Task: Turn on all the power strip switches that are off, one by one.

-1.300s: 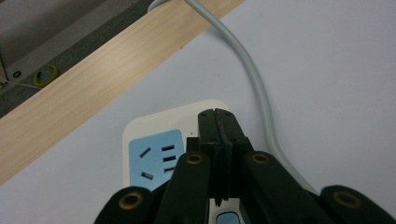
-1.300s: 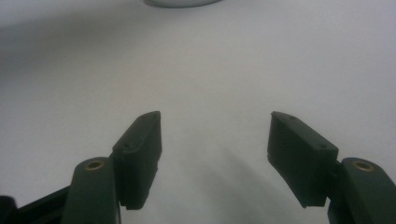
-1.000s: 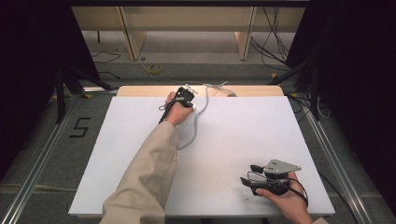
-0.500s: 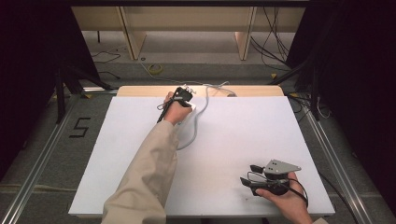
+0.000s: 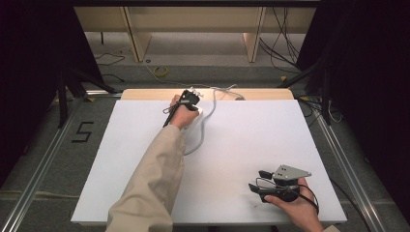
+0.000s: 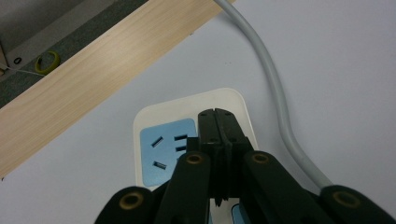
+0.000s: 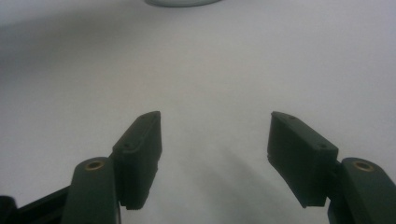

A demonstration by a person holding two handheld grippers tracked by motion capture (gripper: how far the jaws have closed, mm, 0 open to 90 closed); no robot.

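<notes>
A white power strip (image 6: 233,105) with a blue socket face (image 6: 163,140) lies near the far edge of the white board (image 5: 251,130). Its grey cable (image 6: 275,93) curves away across the board (image 5: 207,128). My left gripper (image 6: 215,114) is shut, jaws pressed together with nothing between them, tips right over the strip beside the socket slots. In the high view that gripper (image 5: 189,98) sits at the far middle, held by an outstretched arm in a beige sleeve. My right gripper (image 7: 215,135) is open and empty, low over the bare board at the near right (image 5: 257,180).
A pale wooden strip (image 6: 93,79) borders the board's far edge (image 5: 261,93). Beyond it lies grey floor with a yellow ring (image 6: 46,60), loose cables and wooden furniture legs (image 5: 135,38). Metal rails (image 5: 338,159) run along both sides of the table.
</notes>
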